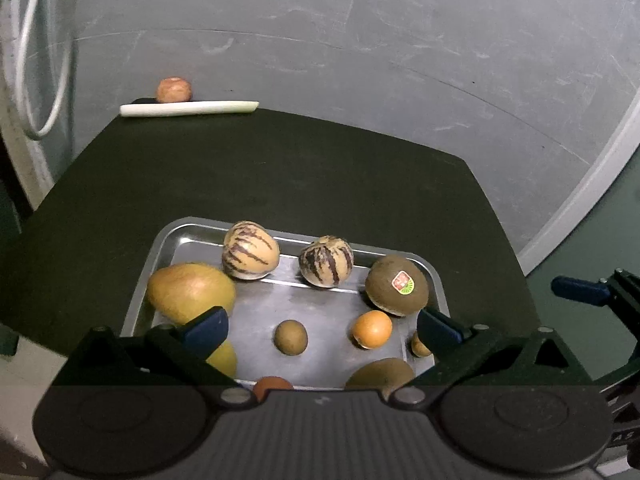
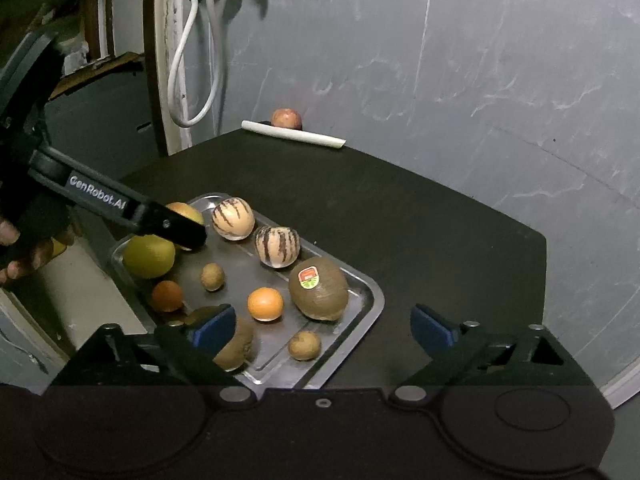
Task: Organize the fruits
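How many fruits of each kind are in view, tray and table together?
Striped melons: 2
Kiwis: 2
Small brown fruits: 2
Mango: 1
Yellow-green fruit: 1
Orange: 1
Dark orange fruit: 1
Apple: 1
Total: 11

The left gripper [image 1: 322, 326] tilts downward with its blue-padded jaws spread wide and nothing between them; the right gripper [image 2: 322, 326] is angled down likewise, jaws apart and empty; a hand [image 2: 12, 250] grips the left gripper's handle
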Demonstrator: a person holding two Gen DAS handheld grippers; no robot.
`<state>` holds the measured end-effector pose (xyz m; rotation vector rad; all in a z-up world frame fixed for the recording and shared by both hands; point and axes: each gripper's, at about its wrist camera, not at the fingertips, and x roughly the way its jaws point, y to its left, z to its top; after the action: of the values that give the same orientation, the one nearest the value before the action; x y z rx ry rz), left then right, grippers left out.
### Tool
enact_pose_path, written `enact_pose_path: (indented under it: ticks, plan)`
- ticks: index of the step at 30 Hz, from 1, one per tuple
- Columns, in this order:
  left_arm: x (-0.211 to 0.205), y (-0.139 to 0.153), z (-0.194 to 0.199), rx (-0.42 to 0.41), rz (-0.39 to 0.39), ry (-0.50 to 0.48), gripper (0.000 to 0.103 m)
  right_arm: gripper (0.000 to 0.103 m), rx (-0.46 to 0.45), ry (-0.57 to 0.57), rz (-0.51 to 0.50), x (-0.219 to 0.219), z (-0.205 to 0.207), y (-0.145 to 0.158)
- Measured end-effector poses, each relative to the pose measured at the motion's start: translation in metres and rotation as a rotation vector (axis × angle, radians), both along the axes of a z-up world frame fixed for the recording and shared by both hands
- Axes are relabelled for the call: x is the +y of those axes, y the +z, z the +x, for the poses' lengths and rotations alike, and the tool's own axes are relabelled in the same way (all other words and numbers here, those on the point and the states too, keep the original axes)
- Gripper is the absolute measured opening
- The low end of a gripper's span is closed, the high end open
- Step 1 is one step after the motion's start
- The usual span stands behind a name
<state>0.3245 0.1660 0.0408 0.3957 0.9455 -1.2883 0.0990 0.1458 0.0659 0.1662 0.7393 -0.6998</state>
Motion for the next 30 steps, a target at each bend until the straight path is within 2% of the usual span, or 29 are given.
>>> enact_pose_path:
  ticks: [5, 9, 17, 23, 30]
  plan:
    - [0.007, -0.002, -0.009, -0.023, 0.012, 0.076, 0.102, 0.101, -0.019, 0.026, -0.01, -0.015, -0.013, 0.0]
    - [0.009, -0.004, -0.025, -0.037, 0.029, 0.179, 0.102, 0.102, -0.048, 0.078, -0.013, -0.037, -0.028, -0.001]
    - [0.004, 0.0, -0.081, -0.035, 0.027, 0.479, 0.102, 0.102, -0.158, 0.247, 0.006, -0.096, -0.069, 0.011]
    - [0.0, 0.015, -0.12, -0.041, 0.017, 0.65, 0.102, 0.102, -0.193, 0.33, 0.04, -0.135, -0.089, 0.018]
    - [-0.003, 0.015, -0.142, -0.061, 0.046, 0.668, 0.102, 0.102, -0.229, 0.322, 0.079, -0.164, -0.091, 0.015]
